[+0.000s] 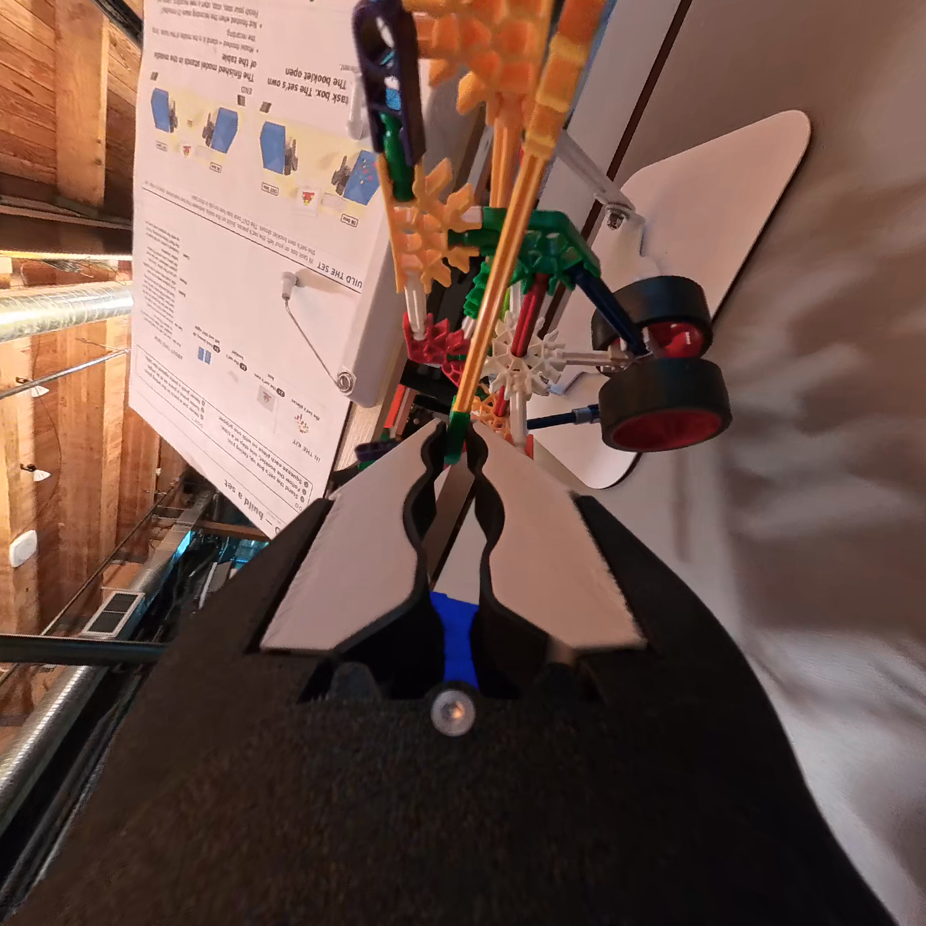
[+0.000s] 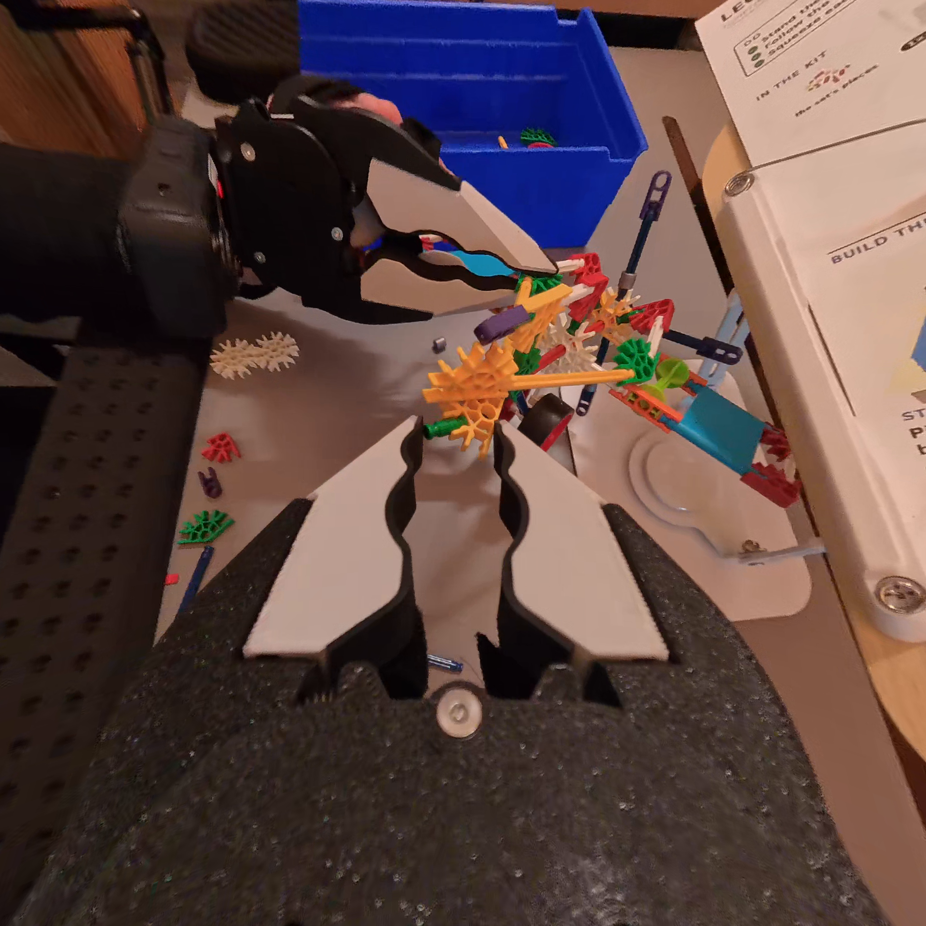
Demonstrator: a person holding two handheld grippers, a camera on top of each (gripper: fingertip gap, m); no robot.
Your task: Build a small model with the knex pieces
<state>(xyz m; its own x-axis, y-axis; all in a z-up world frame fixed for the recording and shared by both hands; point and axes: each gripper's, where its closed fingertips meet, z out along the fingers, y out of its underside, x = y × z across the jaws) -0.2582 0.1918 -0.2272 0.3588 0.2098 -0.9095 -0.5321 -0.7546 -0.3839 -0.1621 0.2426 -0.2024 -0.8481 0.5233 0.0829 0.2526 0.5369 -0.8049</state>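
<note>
Grey surface (image 2: 320, 381) beneath us carries a colourful rod-and-connector plastic model (image 2: 566, 345). Our left tongs (image 1: 457, 441) pinch its green rod end; our right tongs (image 2: 458, 431), parted and empty, hover just before its yellow connector.

A: What does the left tool (image 1: 457, 441) hold?

B: Its tips are closed on a green connector at the end of a yellow rod (image 1: 501, 280) of the rod-and-connector toy model (image 2: 566, 351), which is lifted and tilted above the grey surface (image 2: 320, 401).

A: And the model itself?

B: Yellow, white, red and green snowflake connectors, a blue panel (image 2: 716, 431), and two black wheels with red hubs (image 1: 661, 411).

A: The right tool (image 2: 458, 431)?

B: Parted, its tips on either side of a yellow connector (image 2: 476, 396) at the model's near end.
</note>
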